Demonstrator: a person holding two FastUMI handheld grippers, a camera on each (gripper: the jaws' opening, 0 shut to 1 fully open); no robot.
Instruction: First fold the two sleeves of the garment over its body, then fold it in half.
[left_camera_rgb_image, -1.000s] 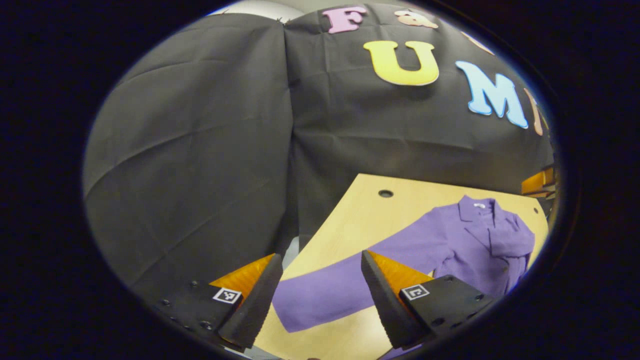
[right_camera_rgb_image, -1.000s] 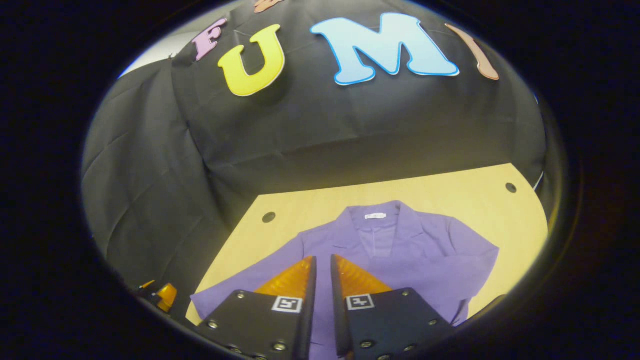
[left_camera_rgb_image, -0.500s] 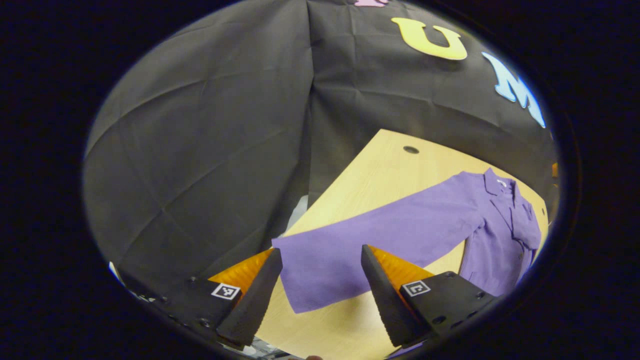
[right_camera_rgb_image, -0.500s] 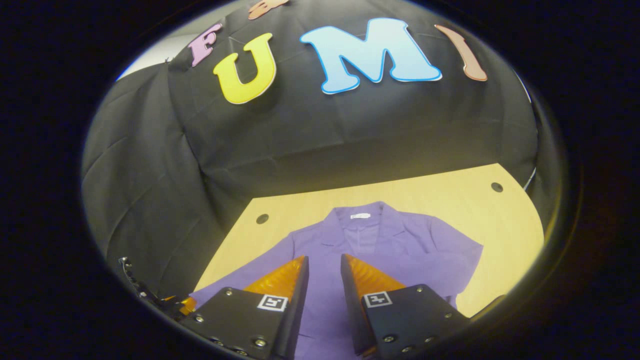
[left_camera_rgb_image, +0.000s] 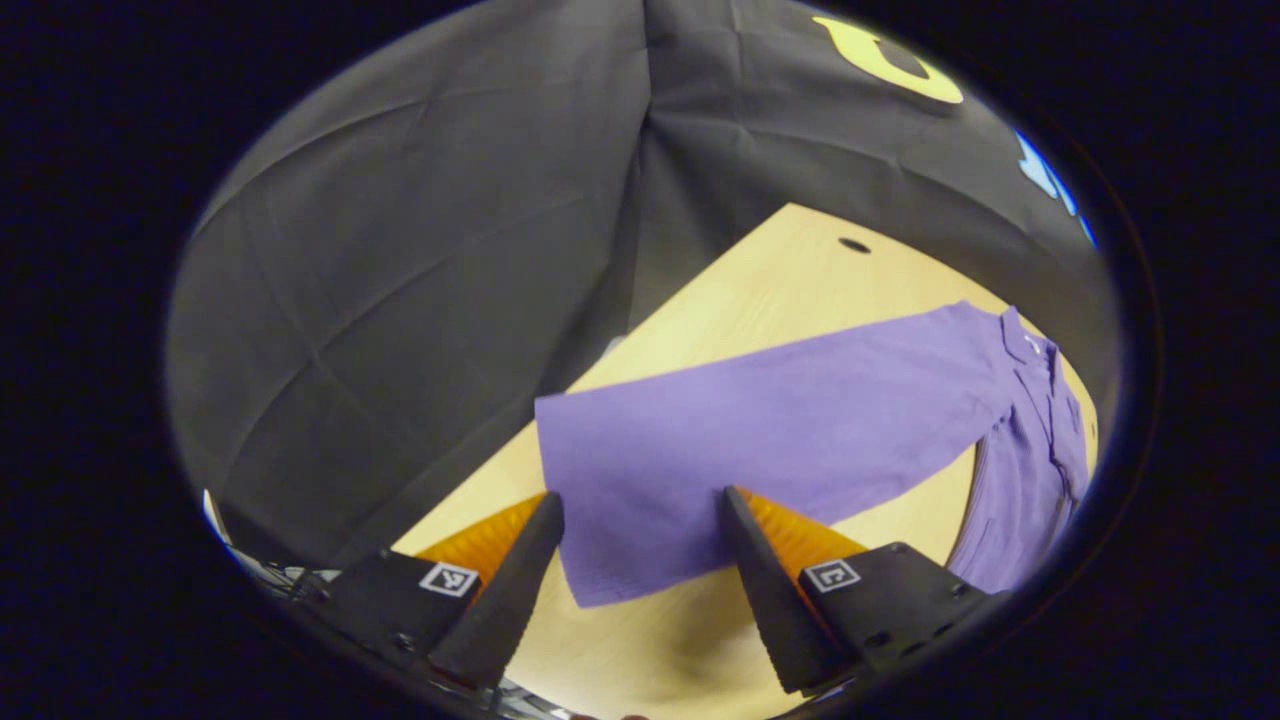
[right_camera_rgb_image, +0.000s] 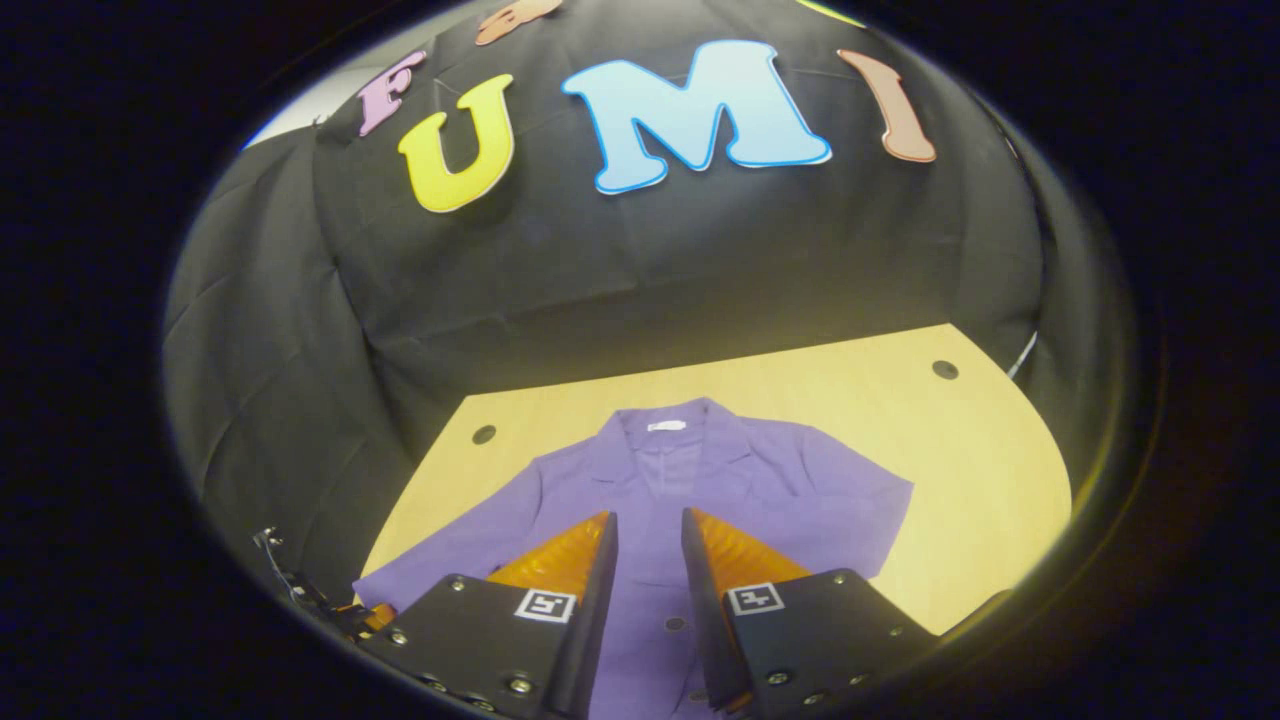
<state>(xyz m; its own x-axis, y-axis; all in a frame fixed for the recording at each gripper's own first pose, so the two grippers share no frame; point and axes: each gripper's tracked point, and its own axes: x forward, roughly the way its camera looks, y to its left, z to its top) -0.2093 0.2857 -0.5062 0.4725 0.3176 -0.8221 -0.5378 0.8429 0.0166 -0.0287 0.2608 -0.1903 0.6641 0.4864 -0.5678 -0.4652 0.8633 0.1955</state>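
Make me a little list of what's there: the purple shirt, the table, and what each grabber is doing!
garment: purple collared shirt lying flat on the table, collar toward the wall
sleeve: long purple sleeve stretched out flat, not folded yet
table: light wooden tabletop with small round holes
left gripper: open, its fingers on either side of the sleeve's cuff end
right gripper: narrow gap between the fingers, over the shirt's body, holding nothing

Two claws, both held low

Left claw (left_camera_rgb_image: 640, 515) stands wide open, fingers far apart; right claw (right_camera_rgb_image: 648, 535) shows a narrow gap, gripping nothing.
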